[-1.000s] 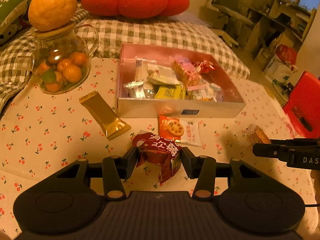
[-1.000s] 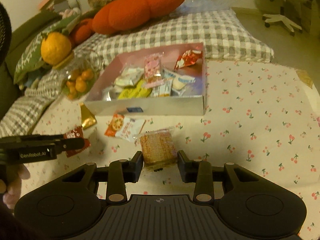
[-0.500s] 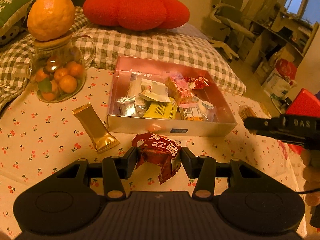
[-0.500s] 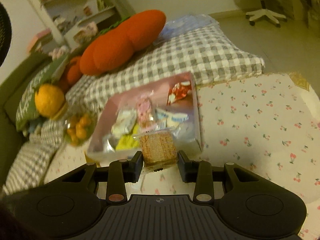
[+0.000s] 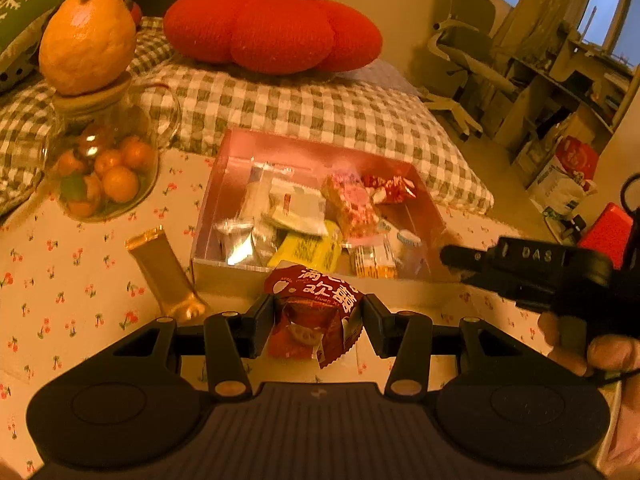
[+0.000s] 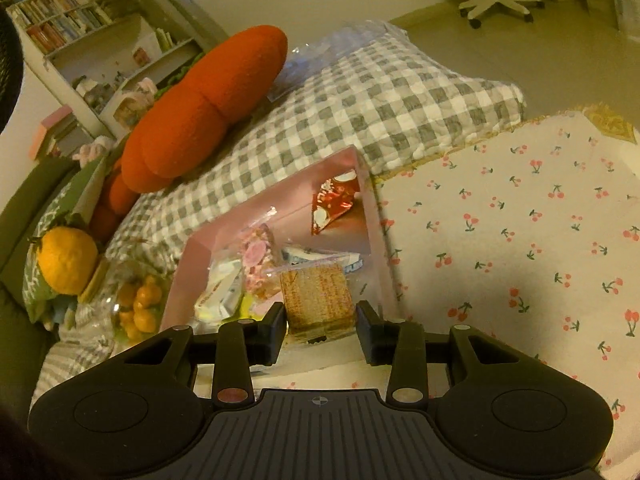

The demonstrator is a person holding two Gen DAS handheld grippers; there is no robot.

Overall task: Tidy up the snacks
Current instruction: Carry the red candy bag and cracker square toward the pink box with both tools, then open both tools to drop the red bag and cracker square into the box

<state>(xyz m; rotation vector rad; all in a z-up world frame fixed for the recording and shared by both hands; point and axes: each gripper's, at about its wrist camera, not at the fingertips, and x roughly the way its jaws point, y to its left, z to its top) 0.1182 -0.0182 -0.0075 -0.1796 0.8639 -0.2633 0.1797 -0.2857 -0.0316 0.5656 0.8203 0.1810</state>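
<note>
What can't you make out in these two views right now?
- Right gripper: right wrist view doesn't settle whether its pads press the cracker pack.
- Box front contents: left wrist view, hidden behind the red packet.
- Orange cookie packet: hidden in both views.

- The left wrist camera sat just behind the left gripper (image 5: 318,316), looking forward and downward across the tabletop (image 5: 80,280) toward the pink box (image 5: 248,148), close to its near wall.
- The right wrist camera sat behind the right gripper (image 6: 321,322), tilted, looking down into the same box (image 6: 280,192) from its right side, very near.
- Both views shared the box, the red cushion (image 5: 272,32) (image 6: 200,116), the checked blanket (image 5: 320,108) (image 6: 360,96) and the glass jar (image 5: 104,168) (image 6: 132,304).
</note>
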